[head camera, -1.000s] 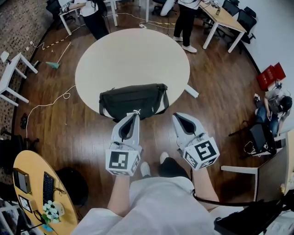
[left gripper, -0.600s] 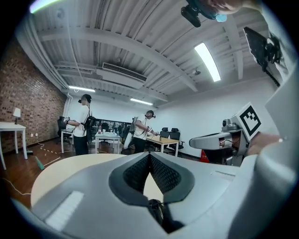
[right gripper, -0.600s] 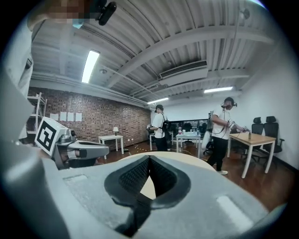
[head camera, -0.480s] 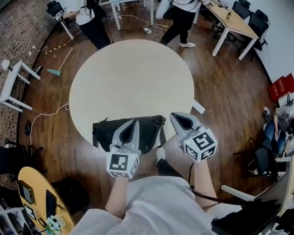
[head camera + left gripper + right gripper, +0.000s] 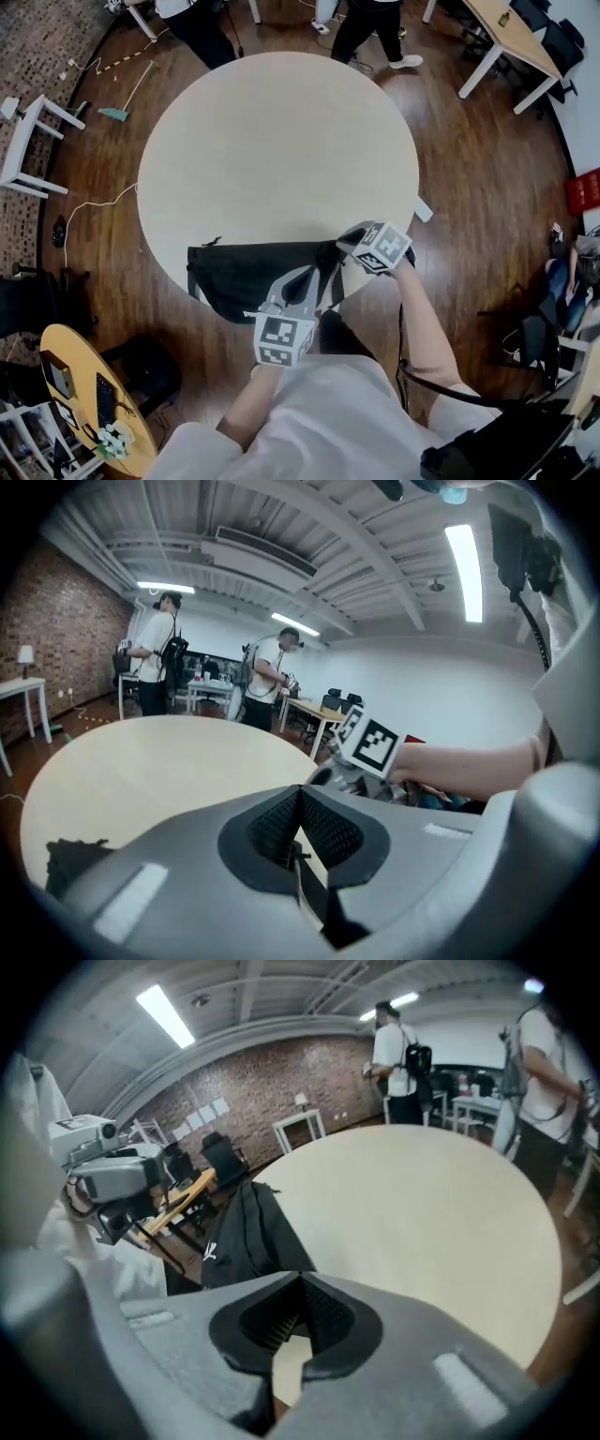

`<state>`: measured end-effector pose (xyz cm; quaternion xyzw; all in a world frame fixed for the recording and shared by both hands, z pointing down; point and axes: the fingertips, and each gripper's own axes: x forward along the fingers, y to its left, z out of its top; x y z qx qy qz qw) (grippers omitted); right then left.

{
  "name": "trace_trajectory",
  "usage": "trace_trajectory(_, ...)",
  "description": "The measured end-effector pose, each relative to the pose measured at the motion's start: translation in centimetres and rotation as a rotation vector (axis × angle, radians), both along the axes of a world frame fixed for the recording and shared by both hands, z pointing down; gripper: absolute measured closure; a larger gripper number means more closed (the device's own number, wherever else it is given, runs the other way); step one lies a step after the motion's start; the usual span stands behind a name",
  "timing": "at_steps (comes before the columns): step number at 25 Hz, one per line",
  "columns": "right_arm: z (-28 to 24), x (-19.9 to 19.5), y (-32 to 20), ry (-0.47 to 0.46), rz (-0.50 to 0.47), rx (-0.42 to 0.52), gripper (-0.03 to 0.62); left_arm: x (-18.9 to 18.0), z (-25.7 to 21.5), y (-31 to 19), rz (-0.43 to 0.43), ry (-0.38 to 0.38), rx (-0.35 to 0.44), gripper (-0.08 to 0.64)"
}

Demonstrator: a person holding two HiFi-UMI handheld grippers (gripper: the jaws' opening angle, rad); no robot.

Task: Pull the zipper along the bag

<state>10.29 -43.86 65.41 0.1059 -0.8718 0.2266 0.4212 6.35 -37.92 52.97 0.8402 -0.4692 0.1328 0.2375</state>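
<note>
A black bag (image 5: 246,279) lies at the near edge of the round cream table (image 5: 272,150). My left gripper (image 5: 312,274) reaches over the bag's right half from the front, its jaws shut (image 5: 298,794) with nothing clearly between them. My right gripper (image 5: 341,247) tips down at the bag's right end, jaws meeting at the tips (image 5: 302,1283). In the right gripper view the bag (image 5: 246,1237) lies to the left of the jaws. The left gripper view shows only a corner of the bag (image 5: 73,855) at far left and the right gripper's marker cube (image 5: 375,745) ahead.
Beyond the bag stretches bare tabletop (image 5: 422,1204). Two people (image 5: 202,19) stand past the far rim. A small white table (image 5: 23,141) is at the left, a yellow round table (image 5: 80,394) with clutter at bottom left, a wooden desk (image 5: 516,37) at top right.
Both grippers have moved forward and down from in front of the table onto the bag's right part. The right one has tipped steeply down at the bag's right end.
</note>
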Motion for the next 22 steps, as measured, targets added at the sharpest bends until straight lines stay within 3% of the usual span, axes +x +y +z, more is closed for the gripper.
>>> trace_trajectory(5, 7.0, -2.8, 0.0, 0.164, -0.212, -0.152, 0.601, 1.9, 4.7, 1.2, -0.017, 0.106, -0.219, 0.543)
trace_trajectory(8, 10.2, -2.7, 0.4, 0.260, -0.299, -0.190, 0.601, 3.1, 7.0, 1.4, -0.054, 0.171, -0.329, 0.543)
trace_trajectory(13, 10.9, -3.0, 0.6, 0.294, -0.399, -0.255, 0.601, 3.8, 11.4, 0.9, -0.166, 0.267, -0.492, 0.543)
trace_trajectory(17, 10.9, -3.1, 0.7, 0.303, -0.402, -0.273, 0.601, 4.5, 13.9, -0.1, -0.210, 0.318, -0.555, 0.542)
trace_trajectory(18, 10.9, -3.2, 0.6, 0.301, -0.395, -0.276, 0.601, 4.9, 14.4, -0.4, -0.205, 0.317, -0.557, 0.528)
trace_trajectory(22, 10.9, -3.3, 0.6, 0.301, -0.369, -0.289, 0.601, 5.5, 16.5, -0.9, -0.251, 0.335, -0.607, 0.333)
